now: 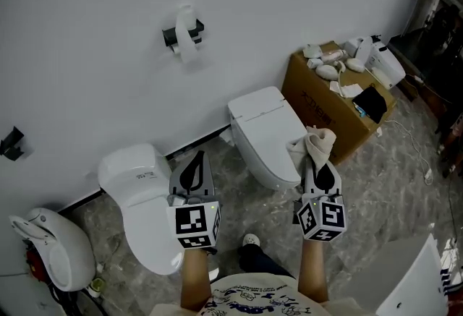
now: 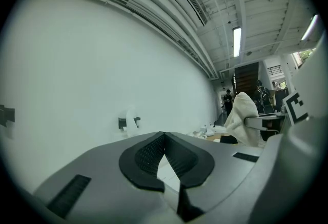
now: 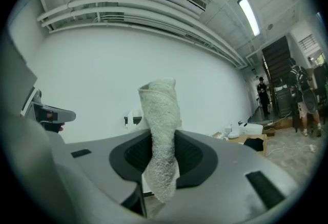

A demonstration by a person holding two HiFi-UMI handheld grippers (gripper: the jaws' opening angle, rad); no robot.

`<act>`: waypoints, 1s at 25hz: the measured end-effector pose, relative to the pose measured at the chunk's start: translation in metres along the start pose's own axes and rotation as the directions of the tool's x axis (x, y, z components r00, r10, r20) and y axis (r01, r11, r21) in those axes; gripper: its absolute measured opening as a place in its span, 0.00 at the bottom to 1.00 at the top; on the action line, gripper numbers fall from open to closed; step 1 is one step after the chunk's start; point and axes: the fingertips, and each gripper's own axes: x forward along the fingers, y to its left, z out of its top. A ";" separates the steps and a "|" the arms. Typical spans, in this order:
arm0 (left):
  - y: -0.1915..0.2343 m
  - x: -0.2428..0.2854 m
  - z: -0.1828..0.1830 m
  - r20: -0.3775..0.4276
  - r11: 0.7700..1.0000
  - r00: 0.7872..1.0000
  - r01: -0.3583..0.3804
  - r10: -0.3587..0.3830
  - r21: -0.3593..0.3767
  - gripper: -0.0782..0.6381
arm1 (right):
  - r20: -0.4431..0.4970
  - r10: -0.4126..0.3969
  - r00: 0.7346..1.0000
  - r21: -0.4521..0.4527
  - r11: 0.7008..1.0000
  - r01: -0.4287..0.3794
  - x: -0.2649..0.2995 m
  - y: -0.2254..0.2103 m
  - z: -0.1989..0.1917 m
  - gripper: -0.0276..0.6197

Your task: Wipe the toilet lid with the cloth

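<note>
A white toilet with its lid down stands against the wall at the middle. My right gripper is shut on a rolled off-white cloth, held up in the air near that toilet's front right corner. In the right gripper view the cloth sticks up from between the jaws of the right gripper. My left gripper is shut and holds nothing, and it hangs between the two toilets. In the left gripper view the pads of the left gripper meet at the tip.
A second white toilet stands to the left and a third fixture at the far left. A paper holder hangs on the wall. A cardboard box carrying several bottles and small items stands right of the middle toilet. The floor is grey marble.
</note>
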 end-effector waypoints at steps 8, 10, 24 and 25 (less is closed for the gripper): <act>-0.019 0.090 0.011 -0.001 0.999 0.999 -0.038 0.038 0.006 0.11 | -0.001 0.046 0.999 0.010 0.999 -0.046 0.089 -0.045 0.006 0.19; -0.024 0.107 0.010 -0.008 0.999 0.999 -0.035 0.035 0.011 0.11 | -0.008 0.045 0.999 0.016 0.999 -0.045 0.103 -0.055 0.003 0.19; -0.030 0.214 -0.004 -0.031 1.000 0.999 0.012 -0.012 0.004 0.11 | -0.037 -0.007 0.999 0.025 1.000 0.008 0.184 -0.100 -0.016 0.19; -0.031 0.225 -0.006 -0.030 1.000 0.999 0.019 -0.019 0.002 0.11 | -0.036 -0.012 0.999 0.023 1.000 0.013 0.192 -0.103 -0.017 0.19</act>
